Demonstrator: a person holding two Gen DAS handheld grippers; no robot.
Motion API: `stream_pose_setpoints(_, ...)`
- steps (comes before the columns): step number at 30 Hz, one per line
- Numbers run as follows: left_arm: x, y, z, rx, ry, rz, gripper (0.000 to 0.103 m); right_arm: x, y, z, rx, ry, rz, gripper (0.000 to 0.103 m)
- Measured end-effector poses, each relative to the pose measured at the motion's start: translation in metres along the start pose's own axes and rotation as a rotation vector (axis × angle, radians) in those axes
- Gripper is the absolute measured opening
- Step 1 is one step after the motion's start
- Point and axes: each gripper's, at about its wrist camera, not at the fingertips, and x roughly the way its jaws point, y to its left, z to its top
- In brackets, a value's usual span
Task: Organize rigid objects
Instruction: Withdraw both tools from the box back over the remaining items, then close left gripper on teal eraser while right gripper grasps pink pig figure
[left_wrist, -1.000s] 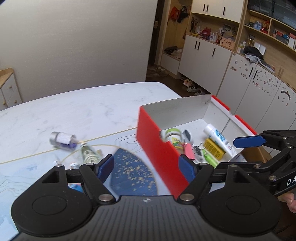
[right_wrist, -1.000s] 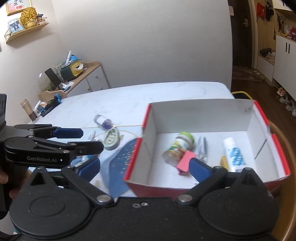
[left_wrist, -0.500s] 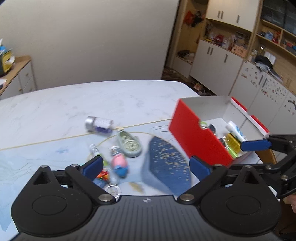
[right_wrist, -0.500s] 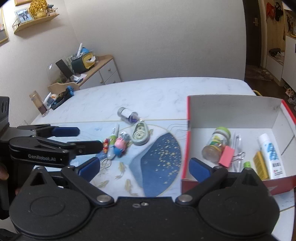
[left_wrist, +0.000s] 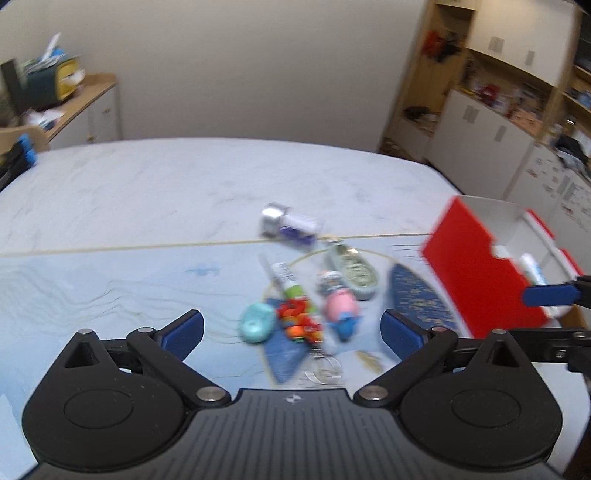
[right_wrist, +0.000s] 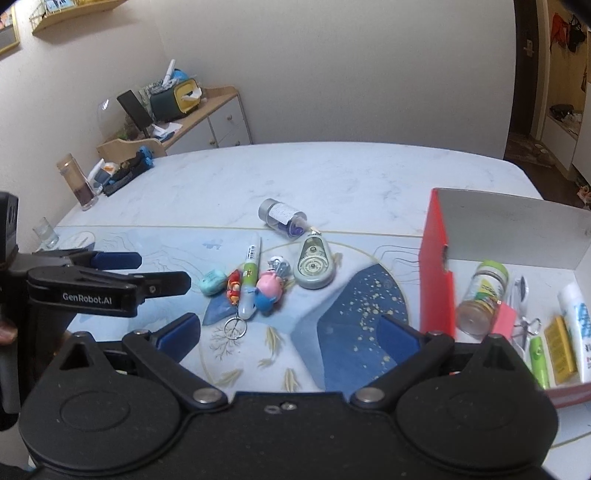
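Note:
Loose items lie in a cluster on the blue mat: a turquoise eraser (right_wrist: 213, 281), a red figurine keychain (right_wrist: 233, 288), a green pen (right_wrist: 249, 275), a pink pig toy (right_wrist: 269, 286), a correction tape dispenser (right_wrist: 314, 264) and a small silver-capped vial (right_wrist: 282, 218). My left gripper (left_wrist: 291, 330) hovers just short of the cluster, its jaws opening wide with nothing between them. My right gripper (right_wrist: 290, 332) is open and empty beside the red box (right_wrist: 437, 280), which holds a green-lidded jar (right_wrist: 482, 295), a white tube (right_wrist: 578, 325) and small stationery.
The marble table (right_wrist: 332, 173) stretches beyond the mat. A glass (right_wrist: 46, 232) and a brown bottle (right_wrist: 77, 184) stand at its far left edge. A wooden sideboard (right_wrist: 207, 118) lines the wall. The left view is motion-blurred.
Both views have swung left, away from the red box and onto the loose cluster. The left jaws have spread wider. The right jaws stay open.

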Motion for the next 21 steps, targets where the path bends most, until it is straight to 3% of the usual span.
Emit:
stream_pose_setpoints(12, 0.059, 0.041, -0.02, -0.047, 0.092, 0.064, 0.103, 0.062, 0.017, 0.018, -0.015, 0.103, -0.001, 0.095)
stream_pose_setpoints(21, 0.075, 0.043, -0.023, 0.0, 0.063, 0.078, 0.103, 0.102, 0.018, 0.028, -0.006, 0.157, -0.003, 0.081)
